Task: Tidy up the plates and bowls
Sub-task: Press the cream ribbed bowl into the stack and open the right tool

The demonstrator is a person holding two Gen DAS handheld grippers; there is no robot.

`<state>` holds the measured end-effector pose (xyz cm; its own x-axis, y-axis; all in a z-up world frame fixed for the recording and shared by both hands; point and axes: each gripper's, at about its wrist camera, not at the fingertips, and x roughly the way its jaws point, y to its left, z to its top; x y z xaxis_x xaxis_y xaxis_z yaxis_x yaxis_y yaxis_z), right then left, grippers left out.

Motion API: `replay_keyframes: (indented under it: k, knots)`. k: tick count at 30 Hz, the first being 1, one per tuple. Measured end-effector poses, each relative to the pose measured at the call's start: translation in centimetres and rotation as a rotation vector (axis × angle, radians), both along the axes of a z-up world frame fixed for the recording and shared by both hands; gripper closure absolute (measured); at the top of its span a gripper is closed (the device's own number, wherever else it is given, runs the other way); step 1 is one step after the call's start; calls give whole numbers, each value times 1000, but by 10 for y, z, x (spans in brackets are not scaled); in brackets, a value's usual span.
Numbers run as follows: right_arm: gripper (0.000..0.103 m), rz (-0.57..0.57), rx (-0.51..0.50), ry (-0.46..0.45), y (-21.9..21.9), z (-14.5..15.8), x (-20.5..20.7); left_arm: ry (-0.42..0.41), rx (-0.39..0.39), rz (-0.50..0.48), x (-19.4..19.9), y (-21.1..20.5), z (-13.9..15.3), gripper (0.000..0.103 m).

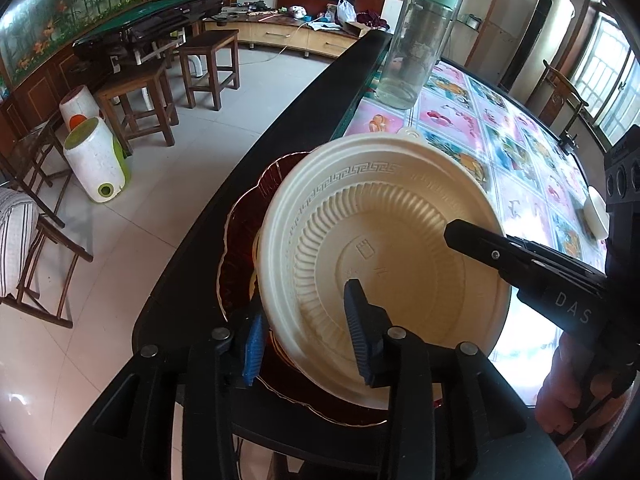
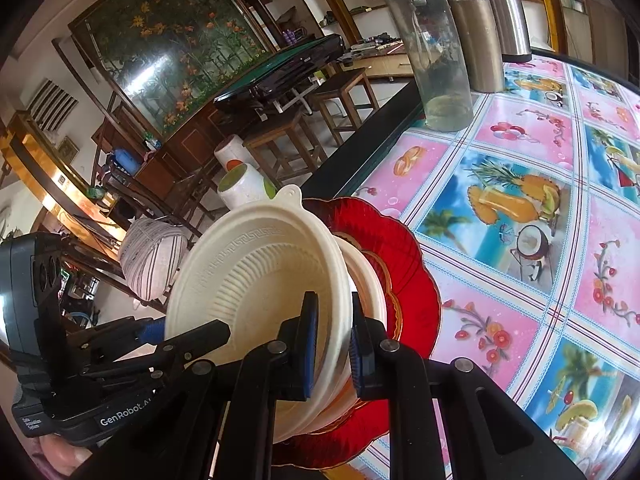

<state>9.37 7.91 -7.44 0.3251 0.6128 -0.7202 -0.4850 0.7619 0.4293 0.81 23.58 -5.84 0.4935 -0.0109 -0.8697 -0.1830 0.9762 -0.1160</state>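
A cream ribbed bowl lies tilted on top of a stack at the table's near left edge. Under it, in the right wrist view, are a second white bowl, an amber plate and a scalloped red glass plate. My left gripper is shut on the cream bowl's wall, one blue pad inside and one outside. My right gripper is shut on the opposite wall of the cream bowl. One right finger reaches over the rim in the left wrist view. The left gripper shows at the bowl's far side.
A clear bottle with a mint lid and a steel flask stand at the table's far end. The table carries a bright fruit-print cloth with a dark rim. Another white dish sits at the right. Wooden stools stand on the floor.
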Motion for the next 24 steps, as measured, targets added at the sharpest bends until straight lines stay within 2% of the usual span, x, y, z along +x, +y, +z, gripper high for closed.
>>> replay_keyframes:
  k: [6, 12, 17, 20, 24]
  knots:
    - [86, 9, -9, 4, 1, 0, -1, -1, 0, -1, -1, -1, 0, 68]
    - [80, 67, -19, -28, 9, 4, -11, 6, 6, 10, 0, 5, -1, 64]
    - [68, 65, -29, -18, 5, 4, -8, 16, 20, -5, 1, 2, -2, 64]
    - [65, 39, -55, -66, 1, 10, -11, 15, 44, -13, 1, -1, -1, 64]
    - [62, 29, -37, -85, -6, 13, -10, 14, 70, -15, 2, -7, -1, 64]
